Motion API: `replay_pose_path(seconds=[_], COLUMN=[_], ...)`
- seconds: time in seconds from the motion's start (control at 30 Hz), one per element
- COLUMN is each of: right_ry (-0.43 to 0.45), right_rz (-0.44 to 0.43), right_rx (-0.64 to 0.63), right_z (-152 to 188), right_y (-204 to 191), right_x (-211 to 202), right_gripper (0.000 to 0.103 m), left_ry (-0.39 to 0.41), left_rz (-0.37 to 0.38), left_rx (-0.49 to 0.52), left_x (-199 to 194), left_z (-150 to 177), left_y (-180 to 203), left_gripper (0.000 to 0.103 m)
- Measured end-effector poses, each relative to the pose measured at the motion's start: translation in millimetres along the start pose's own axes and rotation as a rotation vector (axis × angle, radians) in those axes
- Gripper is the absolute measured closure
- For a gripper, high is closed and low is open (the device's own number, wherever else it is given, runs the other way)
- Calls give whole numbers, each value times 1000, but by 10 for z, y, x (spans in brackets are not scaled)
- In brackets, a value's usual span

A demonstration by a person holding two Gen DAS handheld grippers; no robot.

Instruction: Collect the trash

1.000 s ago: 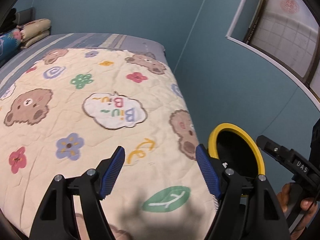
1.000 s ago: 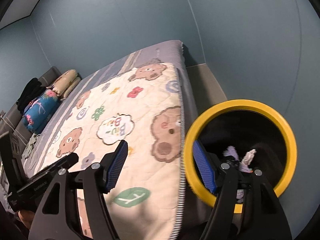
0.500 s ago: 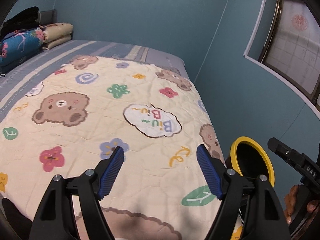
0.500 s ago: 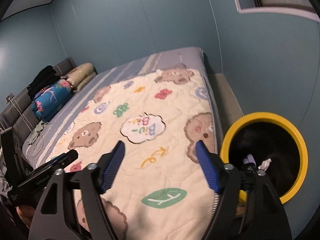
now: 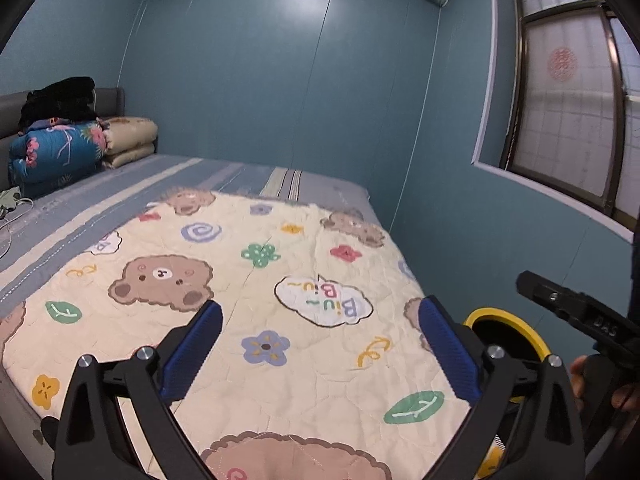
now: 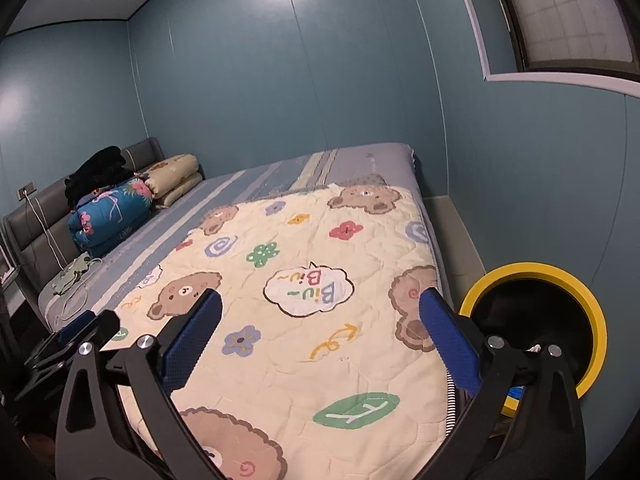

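A black trash bin with a yellow rim (image 6: 532, 270) stands on the floor beside the bed's right edge, and a white scrap (image 6: 534, 347) shows inside it. In the left wrist view the bin's rim (image 5: 508, 320) peeks out past the right finger. My left gripper (image 5: 320, 312) hovers over the cream bear-print quilt (image 5: 248, 292), its jaws opening with nothing between them. My right gripper (image 6: 320, 300) also hangs above the quilt (image 6: 304, 240), jaws opening and empty. I see no loose trash on the quilt.
A blue floral bundle (image 6: 112, 212), a folded beige quilt (image 6: 176, 178) and black clothes (image 6: 100, 170) are piled at the grey headboard. A cable and small green item (image 6: 72, 276) lie on the striped sheet. Teal walls and a window (image 5: 568, 120) close in on the right.
Both views have risen and tilted up off the bin, which has slid to the lower right and shrunk. Both pairs of jaws have widened. More of the bed and room shows.
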State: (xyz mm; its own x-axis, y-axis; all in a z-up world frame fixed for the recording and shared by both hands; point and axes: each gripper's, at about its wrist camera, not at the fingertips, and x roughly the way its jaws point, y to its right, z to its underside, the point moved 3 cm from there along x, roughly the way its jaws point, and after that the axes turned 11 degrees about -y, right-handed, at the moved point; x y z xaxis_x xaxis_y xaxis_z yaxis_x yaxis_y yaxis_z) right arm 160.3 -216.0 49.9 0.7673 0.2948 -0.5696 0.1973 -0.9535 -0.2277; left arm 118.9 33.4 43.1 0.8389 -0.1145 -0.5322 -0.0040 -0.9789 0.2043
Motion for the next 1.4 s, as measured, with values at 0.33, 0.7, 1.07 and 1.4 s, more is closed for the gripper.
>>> replay_pose_path(seconds=[0.33, 0.7, 1.07, 1.4], right_ry=[98, 235, 240, 231], right_rz=[90, 225, 224, 228], right_rx=[-60, -65, -50, -38], right_z=[231, 415, 459, 473], right_y=[-200, -251, -245, -233], right_x=[-271, -577, -587, -567], right_gripper=[8, 8, 8, 8], left_ry=[117, 150, 147, 141], left_rz=[-52, -55, -48, -52], left_rx=[49, 33, 14, 16], left_x=[-407, -589, -603, -588], left_z=[169, 275, 263, 269], left_y=[131, 166, 143, 153], left_gripper=[8, 8, 8, 8])
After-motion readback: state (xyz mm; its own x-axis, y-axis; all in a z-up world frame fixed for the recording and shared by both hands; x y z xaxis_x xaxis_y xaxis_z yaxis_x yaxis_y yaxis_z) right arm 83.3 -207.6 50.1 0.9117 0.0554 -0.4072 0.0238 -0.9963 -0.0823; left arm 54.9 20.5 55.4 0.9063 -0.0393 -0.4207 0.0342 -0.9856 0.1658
